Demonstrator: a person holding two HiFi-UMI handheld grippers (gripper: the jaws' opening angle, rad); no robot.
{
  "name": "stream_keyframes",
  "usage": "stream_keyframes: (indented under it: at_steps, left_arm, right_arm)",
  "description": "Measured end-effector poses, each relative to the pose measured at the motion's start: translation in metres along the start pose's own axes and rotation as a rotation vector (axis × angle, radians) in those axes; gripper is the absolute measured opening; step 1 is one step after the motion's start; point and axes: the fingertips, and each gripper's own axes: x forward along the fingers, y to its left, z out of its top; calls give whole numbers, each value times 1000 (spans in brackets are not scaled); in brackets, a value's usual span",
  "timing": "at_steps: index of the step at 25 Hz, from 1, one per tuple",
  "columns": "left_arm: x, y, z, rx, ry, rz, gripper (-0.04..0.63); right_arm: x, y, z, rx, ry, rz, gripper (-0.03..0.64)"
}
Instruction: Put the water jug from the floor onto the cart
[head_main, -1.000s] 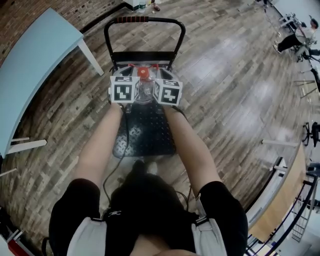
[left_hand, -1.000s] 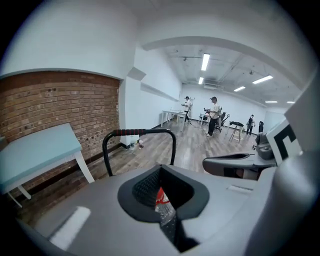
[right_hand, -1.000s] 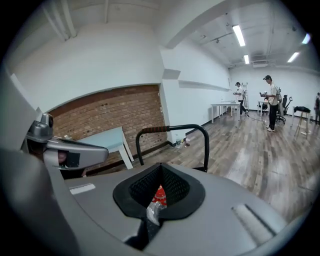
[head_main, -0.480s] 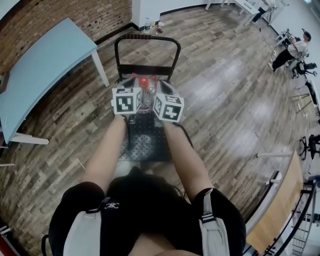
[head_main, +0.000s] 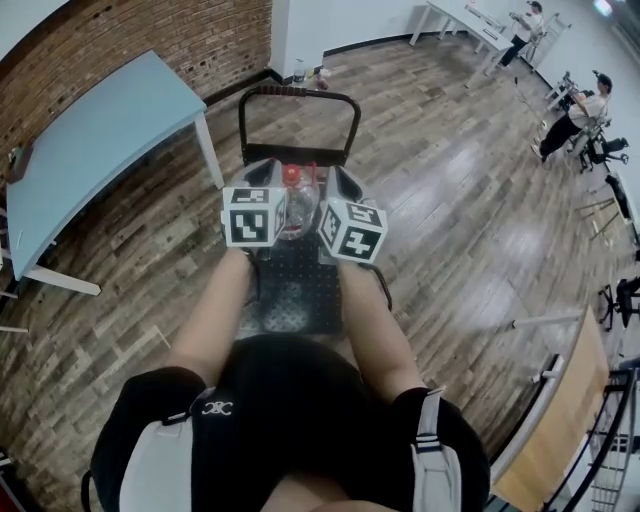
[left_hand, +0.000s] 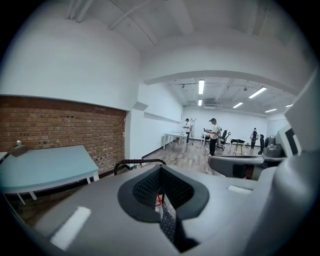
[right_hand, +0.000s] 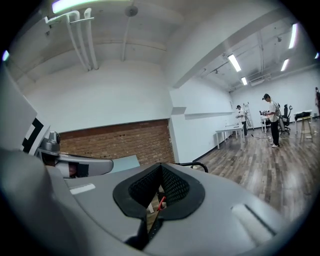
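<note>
Task looks basically done: water jug (head_main: 297, 205) sits upright on the cart (head_main: 300, 295) deck, red cap (head_main: 291, 176) up, at the end nearest the push handle (head_main: 298, 92) and not on the floor (head_main: 450, 200). Can't confirm from the head view that its base is fully seated, because the marker cubes cover its sides. Left gripper (left_hand: 165, 210): jaws closed together with nothing in them; only a sliver of cart deck and a red strip shows through the notch ahead of the tips. Right gripper (right_hand: 155, 212): same, jaws shut and empty. So neither has hold of the jug — my read is that it's released. What's left, if anything, is clearing the hands away and maybe checking the jug is stable on the deck; no further lift seems needed. Pose: the person stands at the near end of the cart, both forearms stretched forward side by side over the deck. The left cube (head_main: 250, 215) and right cube (head_main: 352, 230) flank the jug in the head view, overlapping its outline. Both grippers point only slightly below level, toward the handle end and the room beyond — they look over the jug rather than down at it. Can't tell whether either gripper body touches the jug.
</note>
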Motion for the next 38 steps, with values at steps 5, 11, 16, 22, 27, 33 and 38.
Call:
stream_keyframes:
  at_steps: [5,11,16,22,27,33,38]
  left_arm:
    - [-7,-9,9,6,-27,-14,0]
    - [-12,-11,16,33,-40,-6,0]
    - [-12,-8,15,65,-26,15,0]
    - [-13,-5,18,53,-34,7,0]
    - [-13,-11,14,50,-31,-10,0]
    - [-16,-9,9,47,-24,-13,0]
    - [-17,-7,12,26,-33,-14,0]
  right_arm:
    - [-13,7,16,0,-34,17,14]
    - [-19,4,38,-44,-96,-8,12]
    - [-19,5,37,-52,-93,0,12]
    - [-18,3,30,-12,-75,9,12]
    - [-20,-4,23,32,-57,11,12]
    - [-21,0,20,16,-56,2,12]
    - [-20,-1,21,-63,-56,-27,12]
